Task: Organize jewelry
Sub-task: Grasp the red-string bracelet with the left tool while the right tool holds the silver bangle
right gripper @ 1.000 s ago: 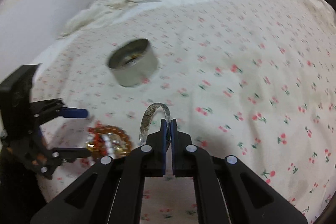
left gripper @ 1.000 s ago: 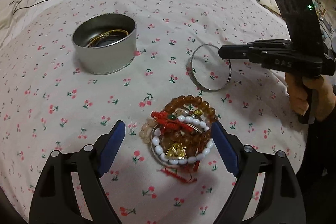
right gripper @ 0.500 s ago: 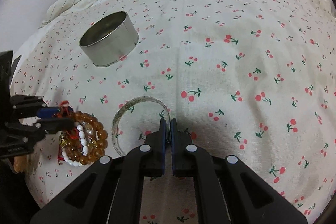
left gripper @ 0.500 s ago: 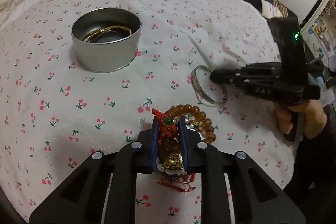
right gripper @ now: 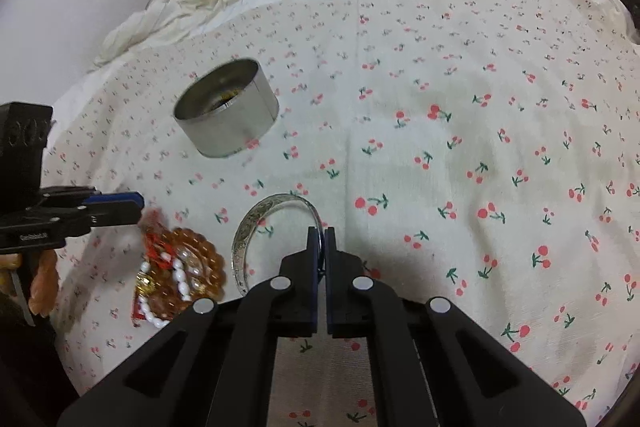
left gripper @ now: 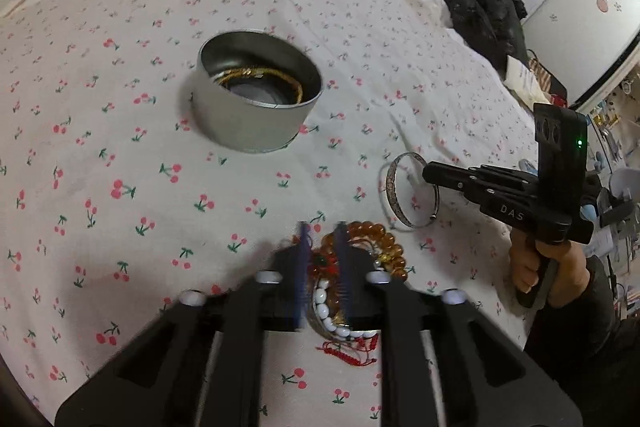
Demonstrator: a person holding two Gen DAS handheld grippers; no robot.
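Left wrist view: left gripper point(left gripper: 322, 231) down on the tangled heap of amber, white and red-cord bracelets point(left gripper: 360, 267), jaws just closing in and now pressed onto the red knotted cord at the heap's near side (motion blur hides exactly how much of the tangle is caught). Further right, right gripper point(left gripper: 430, 173) clamped tight on the rim of the thin engraved silver bangle point(left gripper: 412, 195), tipped up on edge over the white cherry-print bedsheet point(left gripper: 120, 147).

Right wrist view confirms: fingers squeezed together on the silver bangle's far edge, hoop leaning left of the jaws, bead heap just beside it.

Beyond both, well apart from the heap, sits the round open grey metal tin point(left gripper: 256, 123), upright, with a gold bangle point(left gripper: 260, 75) already lying inside.

Step in hand, by the look of it: pick-up, both items gripped but neither yet delivered. Next move likely calls for lifting clear of the sheet, carrying over the tin's rim one at a time, and releasing only above the opening. Worth watching: loose strands trailing from the heap and snagging or dropping short.
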